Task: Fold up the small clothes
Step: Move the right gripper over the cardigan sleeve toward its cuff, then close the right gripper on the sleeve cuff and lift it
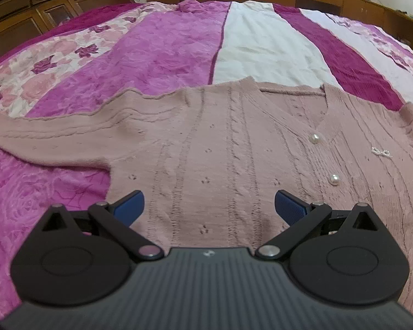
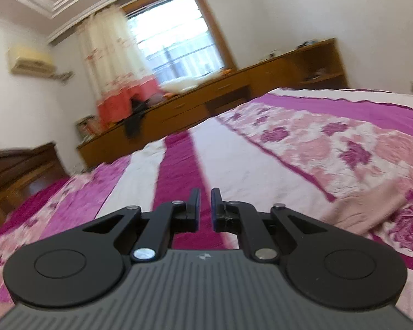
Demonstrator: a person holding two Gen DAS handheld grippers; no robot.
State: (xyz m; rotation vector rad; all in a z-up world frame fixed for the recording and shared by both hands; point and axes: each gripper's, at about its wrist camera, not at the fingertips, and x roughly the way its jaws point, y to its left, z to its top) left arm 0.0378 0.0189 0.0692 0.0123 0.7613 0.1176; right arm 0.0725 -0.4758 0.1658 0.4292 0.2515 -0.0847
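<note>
A dusty-pink knitted cardigan [image 1: 234,143] with pearl buttons [image 1: 315,138] lies flat and face up on the bed. One sleeve [image 1: 49,134] stretches out to the left. My left gripper [image 1: 209,203] hovers over the cardigan's lower body, open, its blue pads wide apart with nothing between them. In the right wrist view my right gripper [image 2: 205,200] is raised above the bedspread, nearly level and shut, with nothing in the narrow slit between its pads. A pink sleeve end [image 2: 366,209] lies on the bed to its lower right, apart from it.
The bed is covered by a magenta, white and floral striped bedspread [image 1: 162,52]. Low wooden cabinets [image 2: 234,88] run along the far wall under a window [image 2: 173,44]. A dark wooden headboard [image 1: 27,8] stands at the left.
</note>
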